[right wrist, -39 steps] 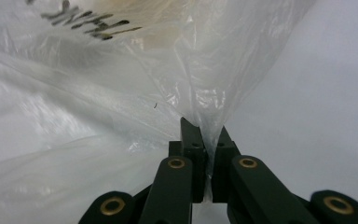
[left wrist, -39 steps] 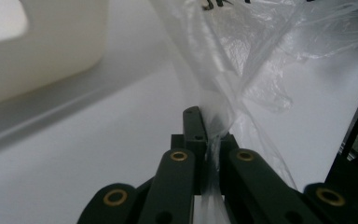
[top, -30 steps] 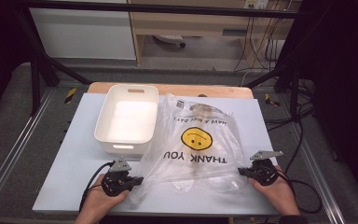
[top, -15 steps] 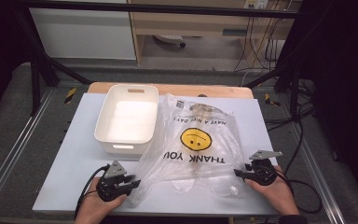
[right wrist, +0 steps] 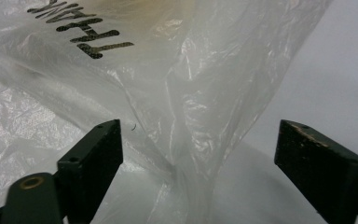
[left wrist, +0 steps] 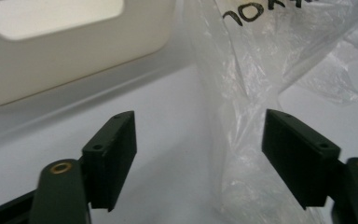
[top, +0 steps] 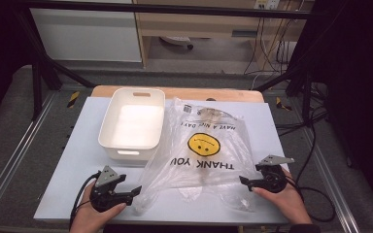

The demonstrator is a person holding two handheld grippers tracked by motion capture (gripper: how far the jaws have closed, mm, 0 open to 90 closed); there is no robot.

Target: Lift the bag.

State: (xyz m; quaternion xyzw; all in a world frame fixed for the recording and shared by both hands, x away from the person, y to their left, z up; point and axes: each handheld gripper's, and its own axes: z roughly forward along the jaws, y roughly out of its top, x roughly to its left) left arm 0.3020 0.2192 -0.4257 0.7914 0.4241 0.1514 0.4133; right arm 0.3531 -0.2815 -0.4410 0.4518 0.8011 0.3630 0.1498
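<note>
Your left gripper (top: 138, 190) sits at the lower left of the high view, and its jaws have just been opening; in the left gripper view they stand wide apart with a fold of the clear plastic bag (left wrist: 256, 93) rising between them, nearer the right-hand jaw, and neither pad presses on it. Your right gripper (top: 243, 180) is at the lower right of the high view. Its jaws have likewise just been opening, and in the right gripper view a twisted handle of the bag (right wrist: 191, 140) stands loose in the gap, free of both pads.

The bag (top: 201, 150) lies spread across the middle of the pale blue table (top: 73, 155), reaching from centre frame down to the lower edge between your two grippers. Its print reads upside down to you: "THANK YOU" in black nearest you, a yellow smiley face above that, and "HAVE A NICE DAY!" farther up. In the right gripper view, "THANK" shows at the upper left.

The white plastic bin (top: 133, 124) stands left of centre, its right side touching the bag's edge.
</note>
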